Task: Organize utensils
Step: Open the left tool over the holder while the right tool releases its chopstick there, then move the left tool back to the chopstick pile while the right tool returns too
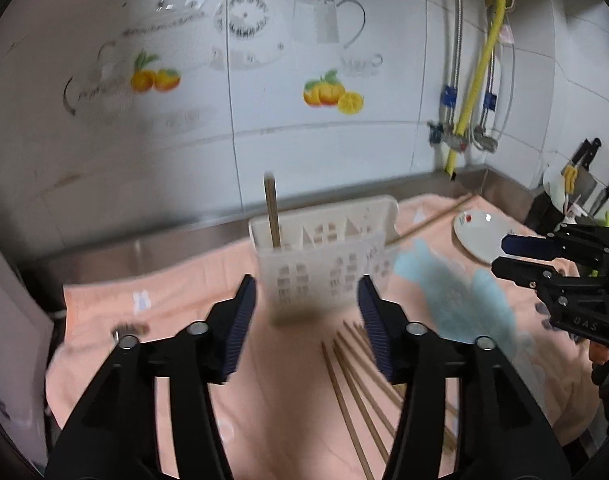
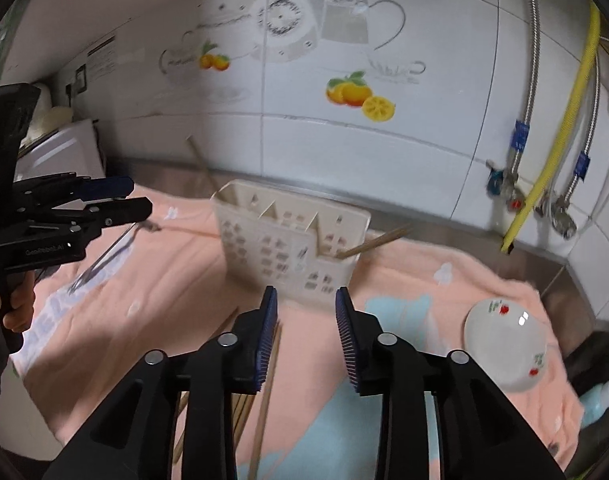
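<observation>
Left gripper [image 1: 307,320]: jaws apart, nothing between the pads.
Right gripper [image 2: 306,334]: jaws apart, empty.
Utensil holder [image 1: 324,256]: white perforated plastic, divided into compartments, upright on the peach towel [image 1: 176,292] just beyond both jaws.
Chopsticks in holder: two, one upright [image 1: 271,212] at the left end, one leaning [image 2: 372,242] out at the right end.
Loose chopsticks [image 1: 356,392]: about five, brown, lying on the towel under the jaws.
Bowl [image 2: 504,344]: one, white, right of the holder.
</observation>
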A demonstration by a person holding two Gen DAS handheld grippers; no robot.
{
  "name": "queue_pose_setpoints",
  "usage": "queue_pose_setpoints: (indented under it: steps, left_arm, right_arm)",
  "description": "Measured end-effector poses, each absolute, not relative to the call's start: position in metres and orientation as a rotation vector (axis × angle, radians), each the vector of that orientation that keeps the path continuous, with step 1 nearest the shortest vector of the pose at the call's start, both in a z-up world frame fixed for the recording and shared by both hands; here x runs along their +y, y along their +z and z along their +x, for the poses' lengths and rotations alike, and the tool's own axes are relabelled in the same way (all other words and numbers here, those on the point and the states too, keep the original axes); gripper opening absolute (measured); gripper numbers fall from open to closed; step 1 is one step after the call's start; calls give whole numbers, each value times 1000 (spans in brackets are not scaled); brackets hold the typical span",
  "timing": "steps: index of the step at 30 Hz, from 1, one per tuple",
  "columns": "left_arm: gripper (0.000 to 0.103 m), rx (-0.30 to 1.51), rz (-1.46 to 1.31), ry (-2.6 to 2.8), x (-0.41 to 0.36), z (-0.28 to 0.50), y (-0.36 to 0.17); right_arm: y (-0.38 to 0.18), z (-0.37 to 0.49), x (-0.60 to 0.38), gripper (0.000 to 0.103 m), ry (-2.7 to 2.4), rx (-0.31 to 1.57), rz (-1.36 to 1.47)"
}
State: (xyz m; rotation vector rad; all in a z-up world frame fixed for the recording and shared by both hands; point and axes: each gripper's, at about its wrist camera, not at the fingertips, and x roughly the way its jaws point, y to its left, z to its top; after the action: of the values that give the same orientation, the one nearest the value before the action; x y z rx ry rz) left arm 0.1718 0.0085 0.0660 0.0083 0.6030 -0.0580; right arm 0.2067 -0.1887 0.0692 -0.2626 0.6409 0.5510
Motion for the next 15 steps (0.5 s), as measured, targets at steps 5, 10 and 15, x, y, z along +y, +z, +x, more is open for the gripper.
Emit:
queue_pose_setpoints:
  steps: [5,10,15]
  left_arm:
    - [64,637,-16,-43,7,146,37]
    - [71,698,-67,-39,10,124,4]
    - [76,746,-97,-16,14,110,-22]
  right_arm:
    - [37,175,-196,30,557,681,-232]
    - [4,157,-204,30,532,732,-212]
    - [-26,145,-208,30,501,776,-210]
